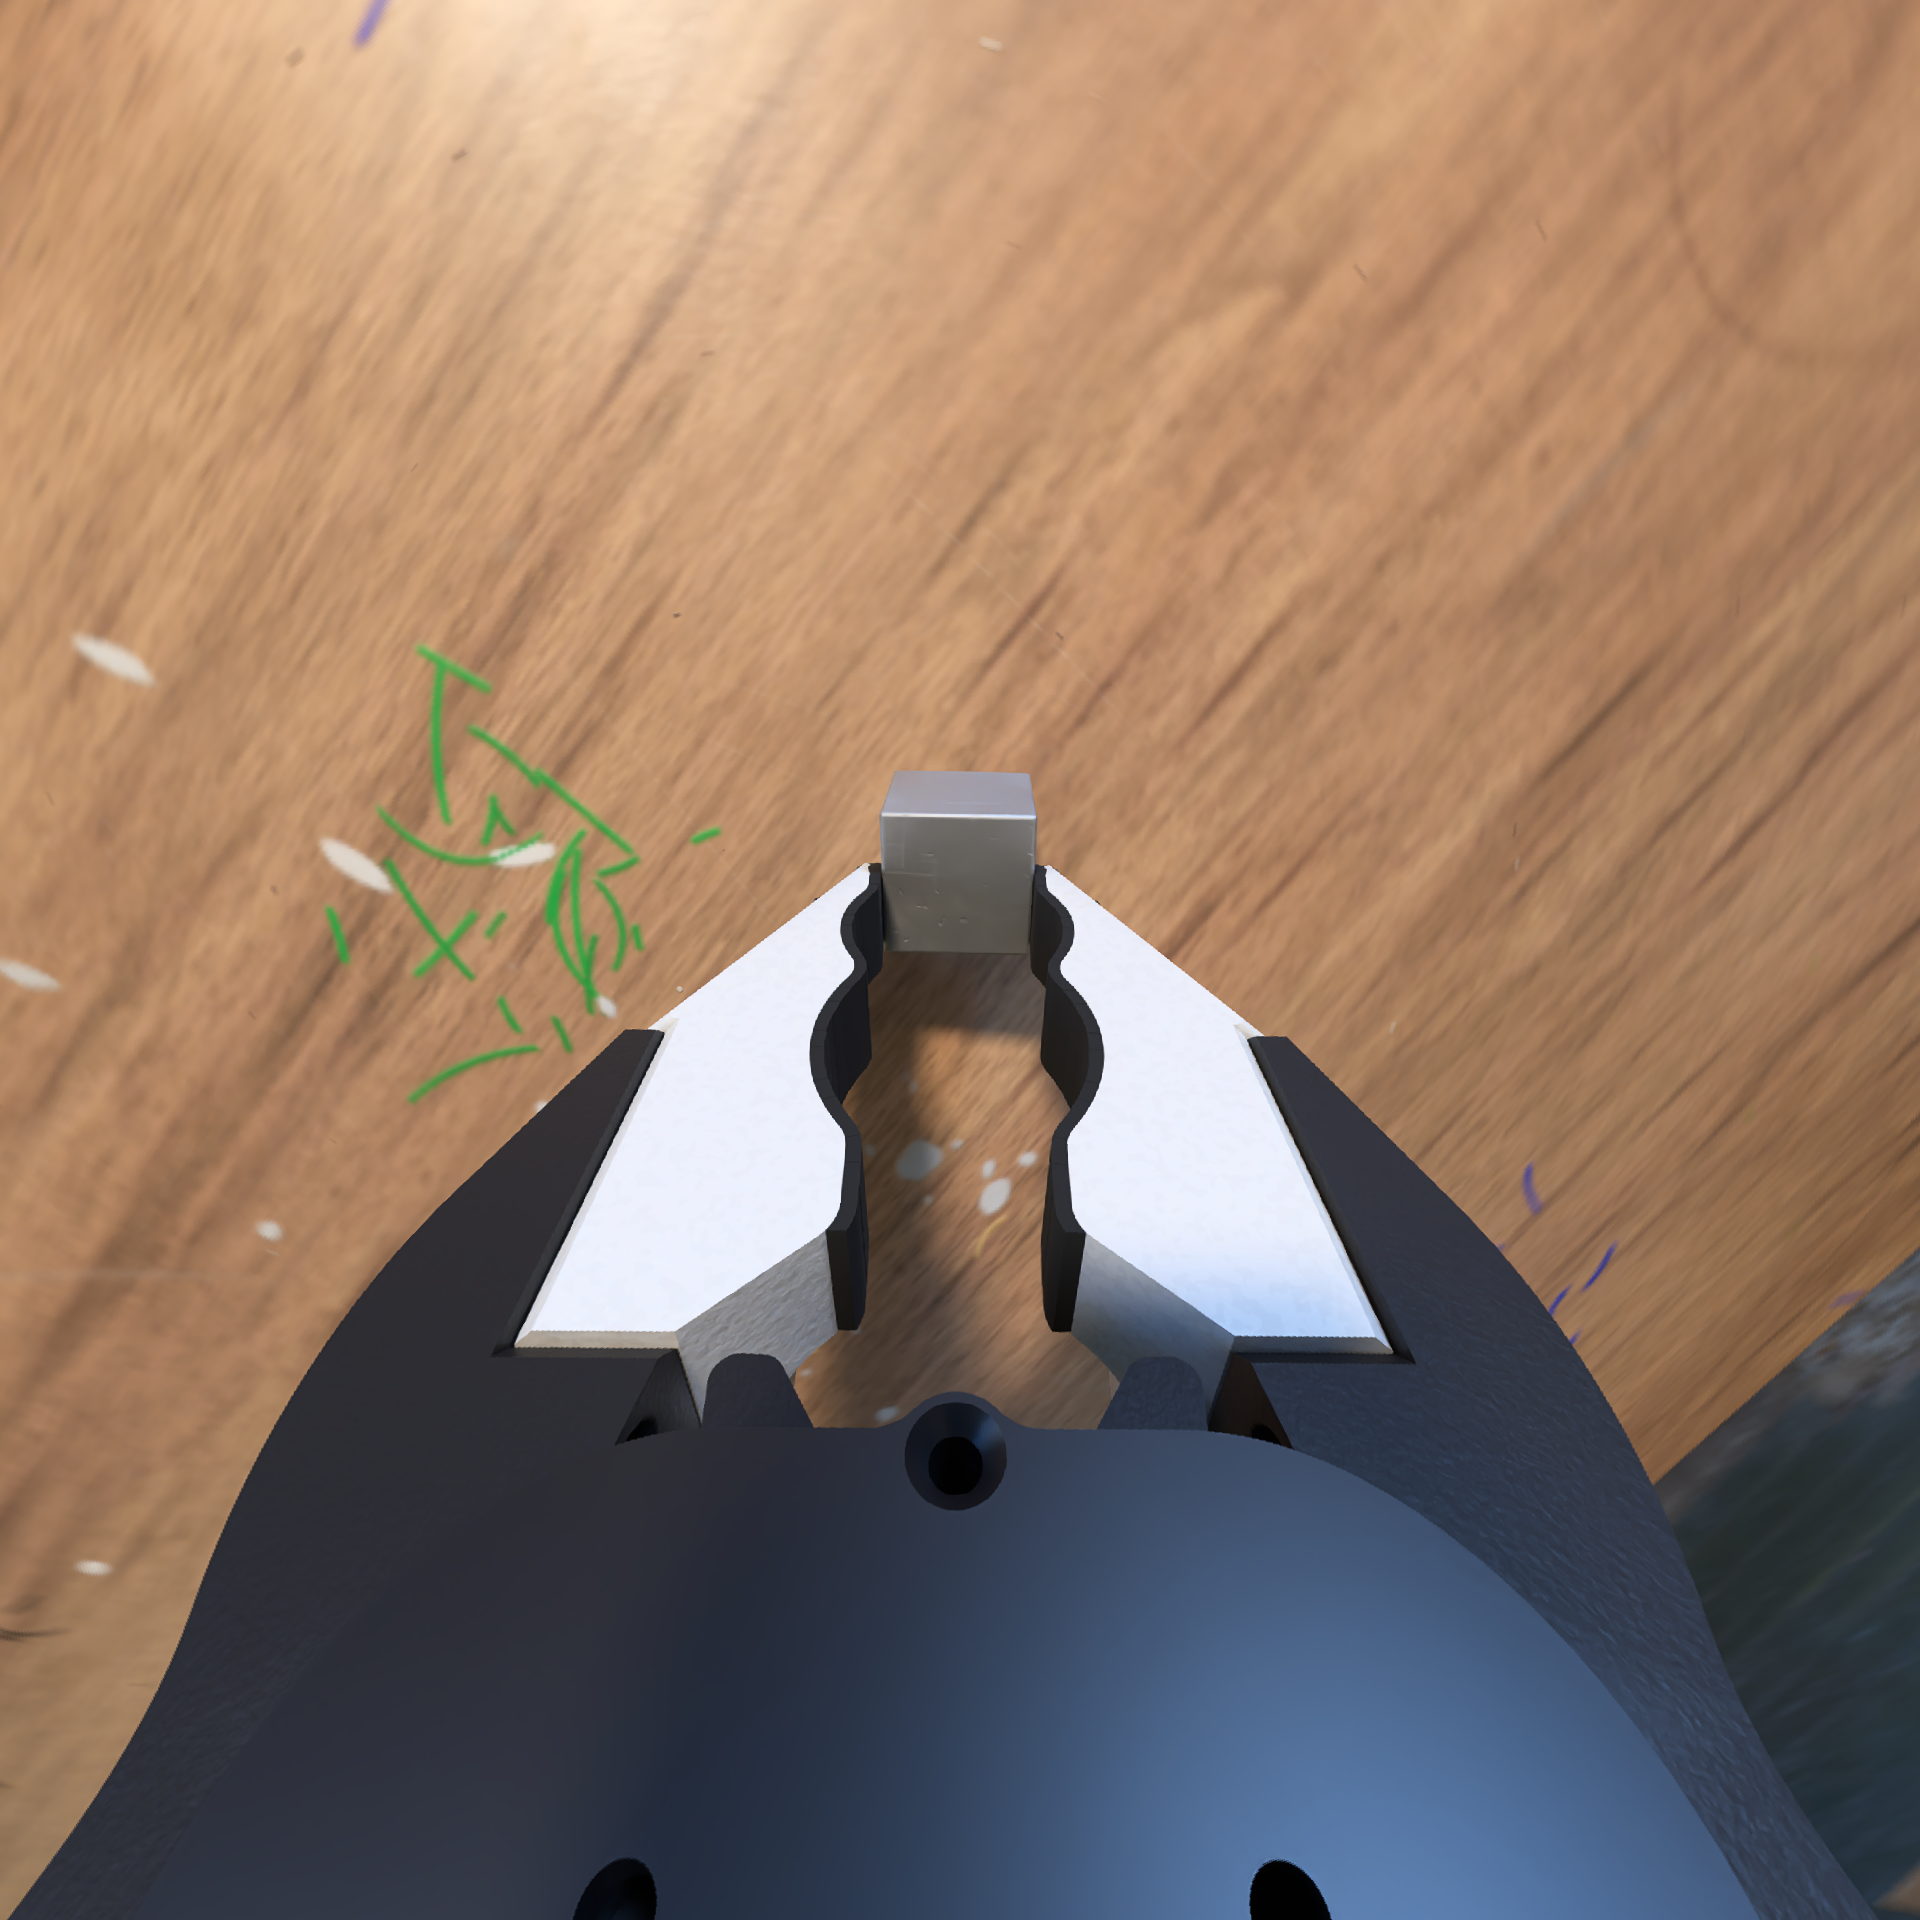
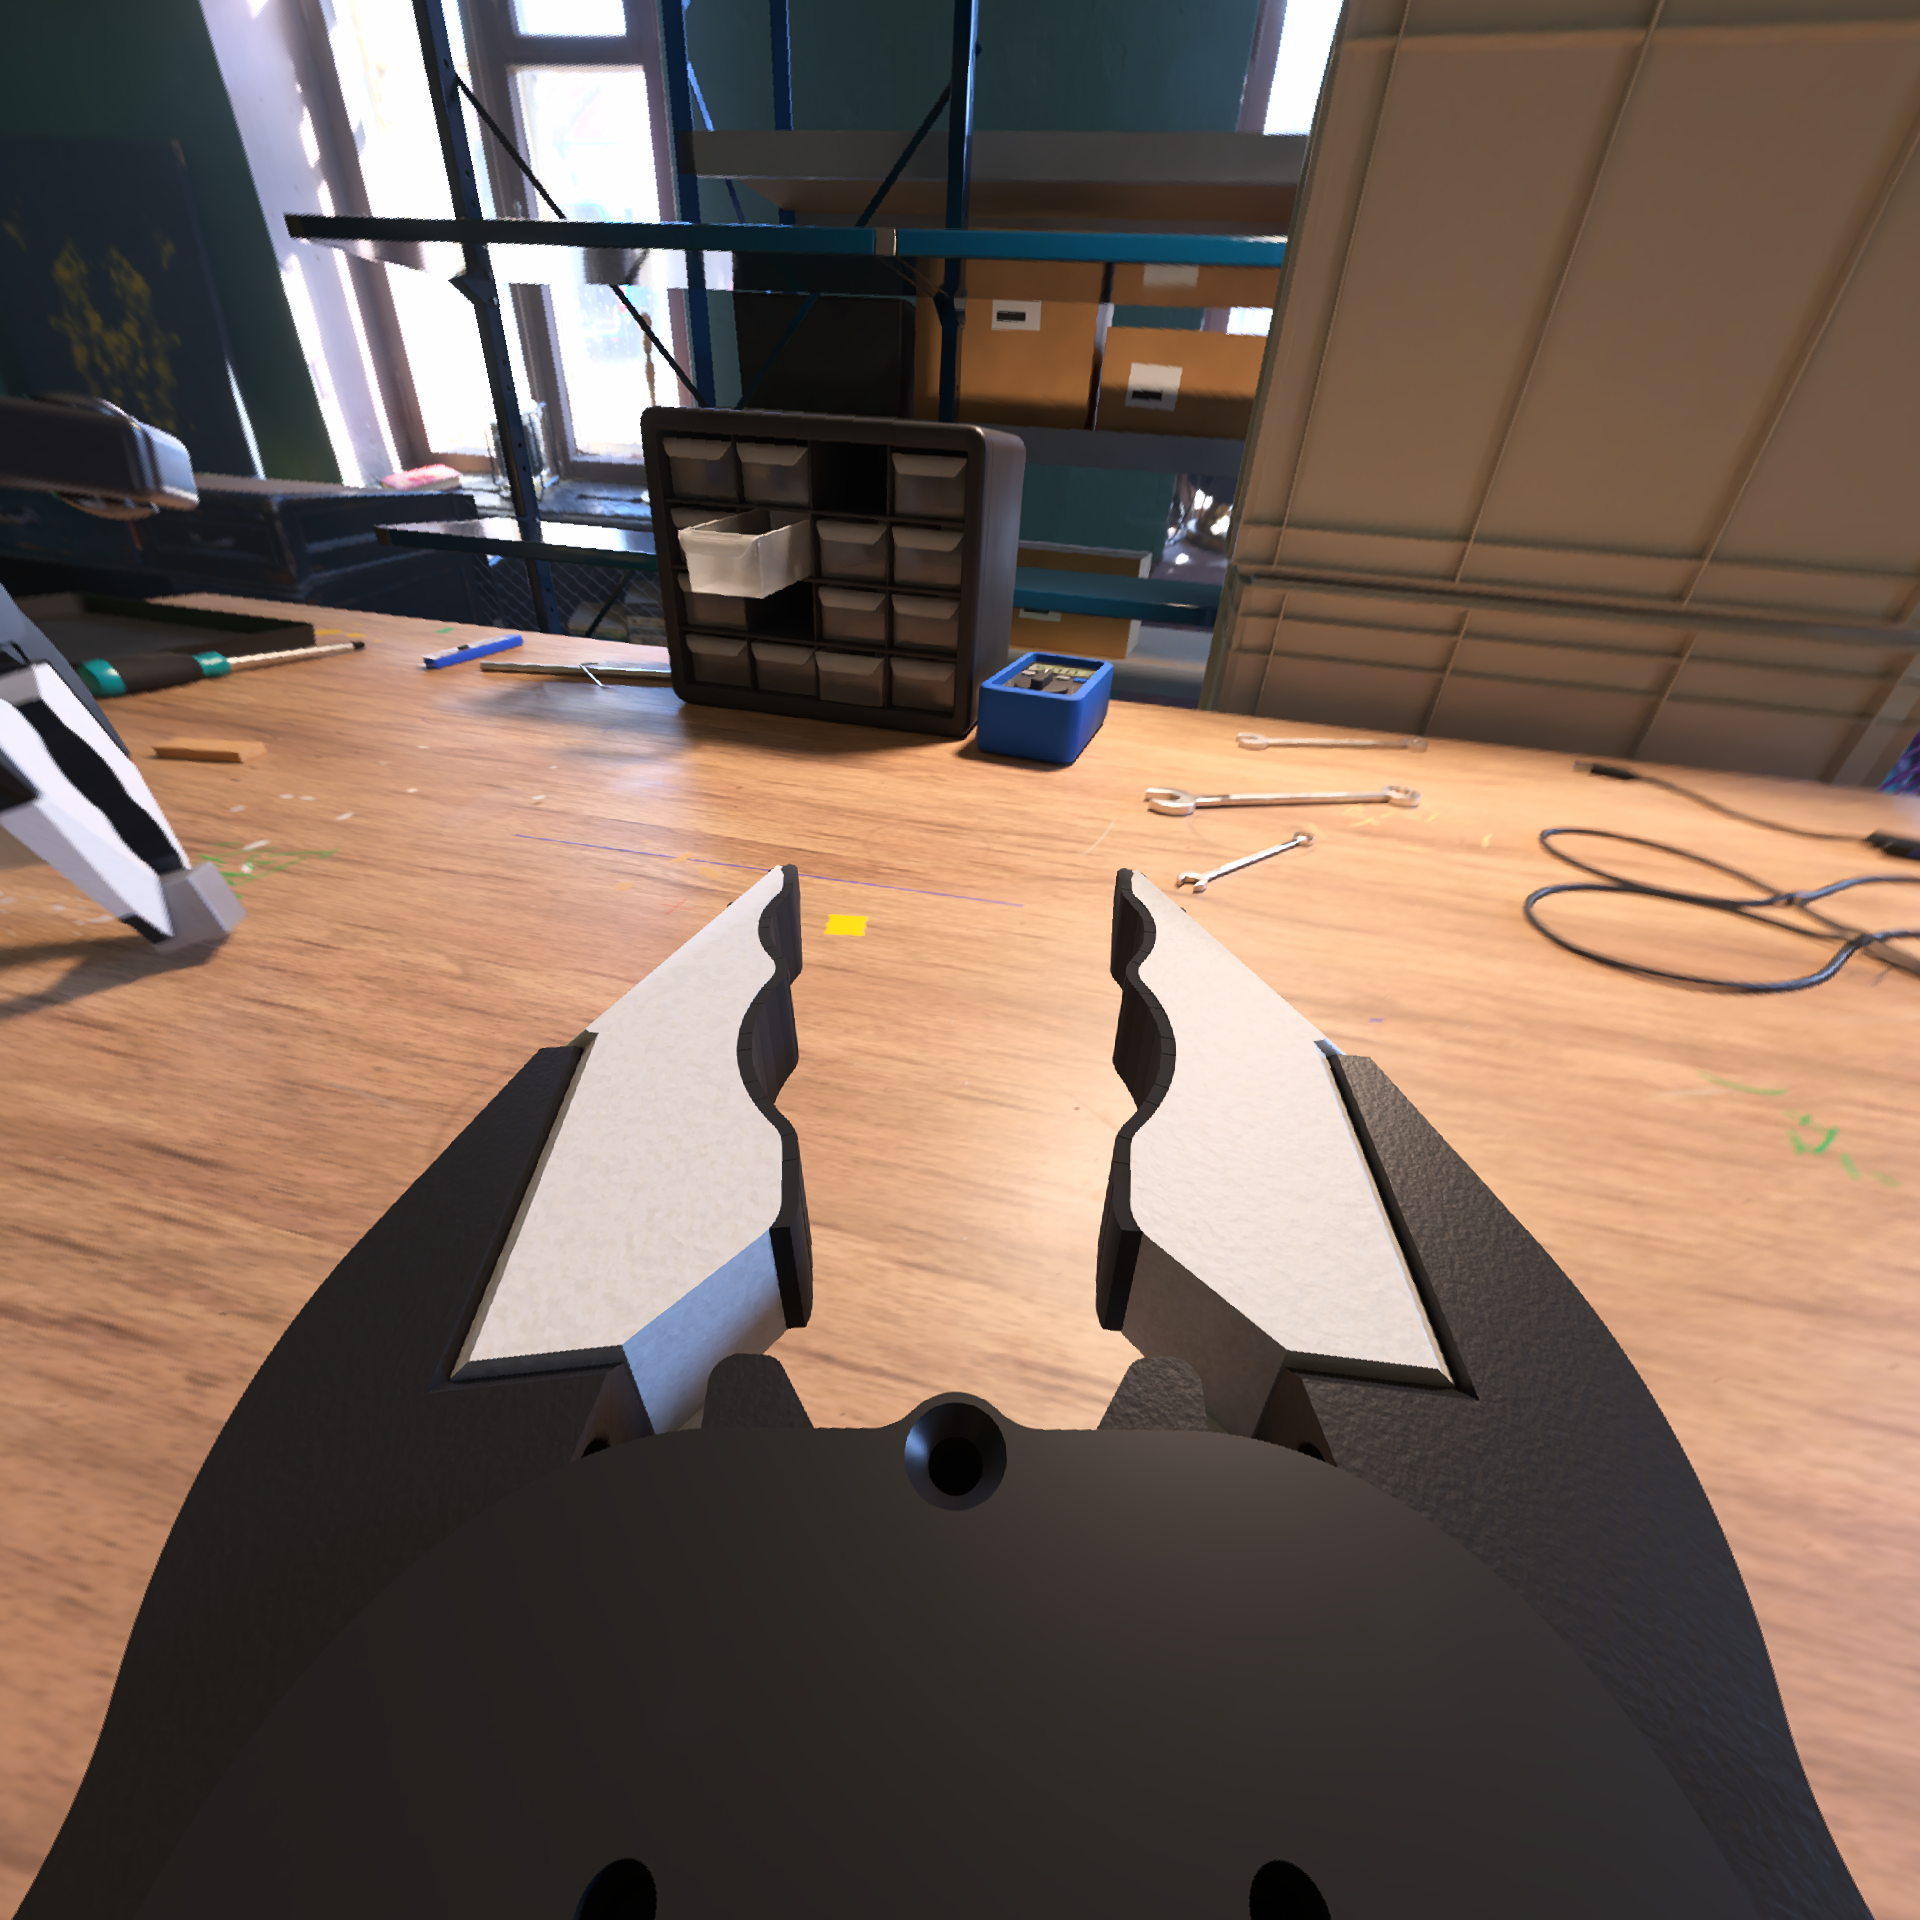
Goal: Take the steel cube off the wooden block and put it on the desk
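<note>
My left gripper (image 1: 957,906) squeezed tight on the steel cube (image 1: 958,860) at its fingertips, cube low over the wooden desk (image 1: 1247,468) beside green scribbles (image 1: 499,873), my right gripper (image 2: 957,899) wide apart, holding nothing

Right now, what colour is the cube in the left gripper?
Plain silver-grey steel cube; clearest in the left wrist view.
</note>
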You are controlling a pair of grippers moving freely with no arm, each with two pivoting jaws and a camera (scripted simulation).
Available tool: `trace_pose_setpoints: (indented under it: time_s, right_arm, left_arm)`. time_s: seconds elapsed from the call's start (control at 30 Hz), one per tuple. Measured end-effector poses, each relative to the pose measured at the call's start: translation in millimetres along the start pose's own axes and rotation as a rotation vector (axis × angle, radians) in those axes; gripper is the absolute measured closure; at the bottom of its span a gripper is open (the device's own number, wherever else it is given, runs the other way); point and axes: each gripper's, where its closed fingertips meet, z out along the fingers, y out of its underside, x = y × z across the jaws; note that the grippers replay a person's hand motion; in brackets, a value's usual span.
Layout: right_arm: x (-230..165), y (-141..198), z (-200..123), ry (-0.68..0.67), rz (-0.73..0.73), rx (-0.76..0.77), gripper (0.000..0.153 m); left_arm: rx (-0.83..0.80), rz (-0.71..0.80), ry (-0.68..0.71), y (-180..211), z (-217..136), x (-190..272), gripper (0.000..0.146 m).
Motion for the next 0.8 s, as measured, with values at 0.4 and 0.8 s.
trace_pose_setpoints:
  time_s: [0.4, 0.8]
  right_arm:
    - [-16.6, 5.1, 0.7, -0.11, 0.145, -0.028, 0.092]
    - [-14.7, 2.9, -1.6, -0.132, 0.219, -0.013, 0.092]
  left_arm:
    - [0.084, -0.107, -0.097, -7.2, -18.1, -12.3, 0.095]
    - [0.068, 0.238, -0.004, 1.4, 1.2, -3.5, 0.091]
